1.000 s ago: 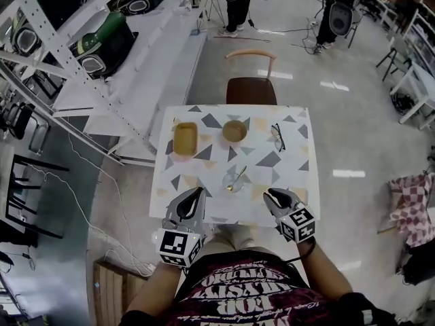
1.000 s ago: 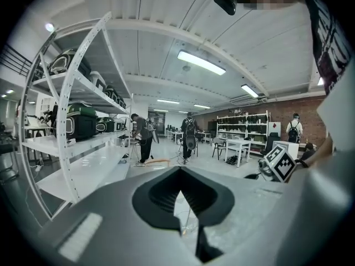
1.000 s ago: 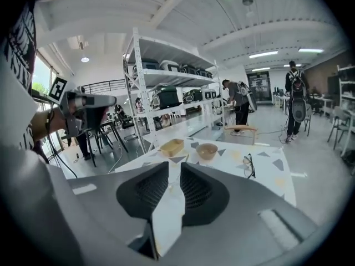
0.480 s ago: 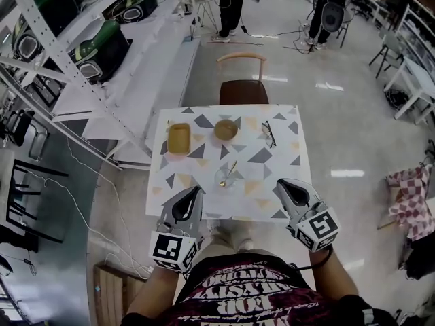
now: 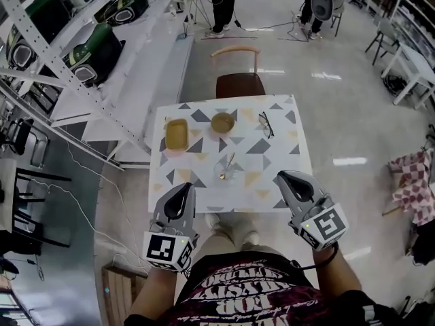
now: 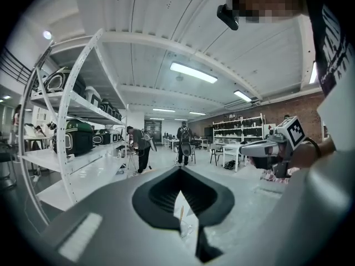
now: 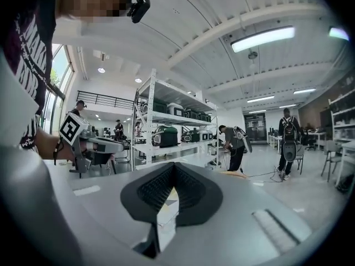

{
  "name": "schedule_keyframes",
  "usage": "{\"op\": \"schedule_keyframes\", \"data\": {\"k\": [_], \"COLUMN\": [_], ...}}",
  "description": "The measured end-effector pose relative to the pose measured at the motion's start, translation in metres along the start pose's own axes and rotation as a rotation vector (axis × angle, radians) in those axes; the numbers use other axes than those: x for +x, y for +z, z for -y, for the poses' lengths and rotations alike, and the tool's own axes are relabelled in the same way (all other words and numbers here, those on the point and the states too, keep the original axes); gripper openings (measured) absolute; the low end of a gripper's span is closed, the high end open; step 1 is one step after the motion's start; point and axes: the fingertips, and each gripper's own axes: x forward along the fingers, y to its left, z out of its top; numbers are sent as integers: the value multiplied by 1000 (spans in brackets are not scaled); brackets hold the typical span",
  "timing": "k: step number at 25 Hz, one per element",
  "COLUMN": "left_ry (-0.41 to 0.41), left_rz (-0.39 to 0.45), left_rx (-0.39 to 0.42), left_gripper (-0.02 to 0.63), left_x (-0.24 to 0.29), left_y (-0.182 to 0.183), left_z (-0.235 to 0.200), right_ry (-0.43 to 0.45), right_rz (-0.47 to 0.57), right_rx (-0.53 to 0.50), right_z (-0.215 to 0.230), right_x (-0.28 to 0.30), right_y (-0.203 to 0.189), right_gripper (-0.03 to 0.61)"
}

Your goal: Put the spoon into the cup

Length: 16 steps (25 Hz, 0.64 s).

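Note:
A clear glass cup [image 5: 224,172] stands near the middle of the patterned table [image 5: 272,161]. A gold spoon [image 5: 229,161] leans inside it, handle up. Through the left gripper's jaws I also see the spoon [image 6: 181,210] in the cup [image 6: 187,227]. My left gripper [image 5: 184,188] hovers over the table's near edge, left of the cup, shut and holding nothing. My right gripper [image 5: 283,176] is raised at the near right, shut and holding nothing. Both point roughly level across the table.
A tan rectangular dish [image 5: 176,133], a round bowl [image 5: 222,122] and a pair of glasses [image 5: 266,124] lie on the far half of the table. A chair [image 5: 236,81] stands behind it. Shelving [image 5: 81,53] runs along the left. People stand far back.
Both grippers have lifted and drawn back from the table toward me, the right one more. The spoon and cup have stayed where they were.

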Motion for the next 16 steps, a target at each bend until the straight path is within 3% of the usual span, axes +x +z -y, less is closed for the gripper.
{"op": "schedule_keyframes", "data": {"k": [6,11,16], "left_ry": [-3,-71,-142], "left_rz": [-17,-38,-41], "left_rx": [-21,-34,1], "left_gripper": [2,2,2], "left_x": [-3,12,27], "left_y": [-17,-26,-25], "left_z": [-20,-39,-68], "right_ry": [-17,-67,-118], "right_rz": [-33,-60,-56], "right_rx": [25,67,72], "right_z": [-7,-18,-28], "right_x": [15,37,73], "right_y": [-15,-20,-16], "right_gripper": [26,26,26]}}
